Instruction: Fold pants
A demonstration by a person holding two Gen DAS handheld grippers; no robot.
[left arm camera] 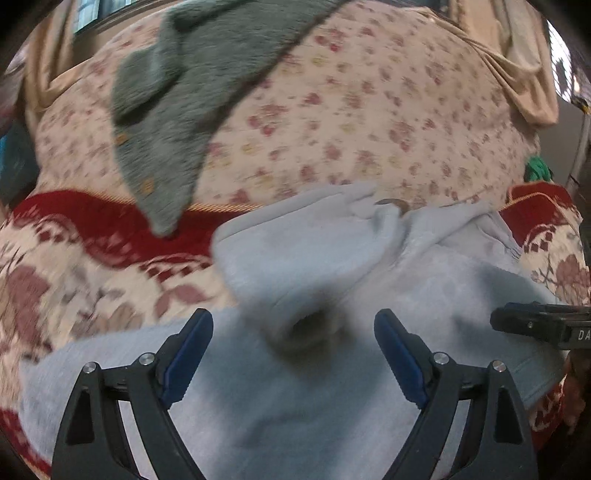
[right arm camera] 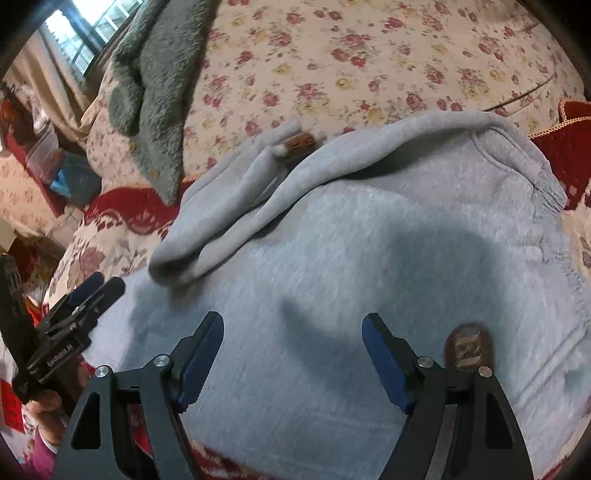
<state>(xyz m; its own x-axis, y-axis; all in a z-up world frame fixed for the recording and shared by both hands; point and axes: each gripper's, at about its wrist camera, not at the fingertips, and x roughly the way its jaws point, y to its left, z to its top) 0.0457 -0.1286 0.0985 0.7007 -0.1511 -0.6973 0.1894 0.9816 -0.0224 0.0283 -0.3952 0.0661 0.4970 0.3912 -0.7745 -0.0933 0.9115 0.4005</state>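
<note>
Light grey sweatpants (right arm camera: 332, 236) lie spread on a bed, with the elastic waistband (right arm camera: 546, 192) at the right and a brown logo patch (right arm camera: 469, 349) near me. One leg is folded back over the body into a bunched roll (right arm camera: 221, 221). In the left wrist view the pants (left arm camera: 303, 387) fill the foreground, and a leg cuff opening (left arm camera: 306, 326) faces the camera. My left gripper (left arm camera: 293, 328) is open and empty just above the fabric. My right gripper (right arm camera: 293, 332) is open and empty over the pants' body. The left gripper also shows in the right wrist view (right arm camera: 98, 286), at the pants' left edge.
A grey-green fuzzy garment (left arm camera: 173, 92) lies on the floral bedspread (left arm camera: 369, 110) behind the pants, beside a red patterned blanket (left arm camera: 74, 221). The right gripper's tip (left arm camera: 535, 321) shows at the right edge. Boxes and a window (right arm camera: 85, 29) are at the left.
</note>
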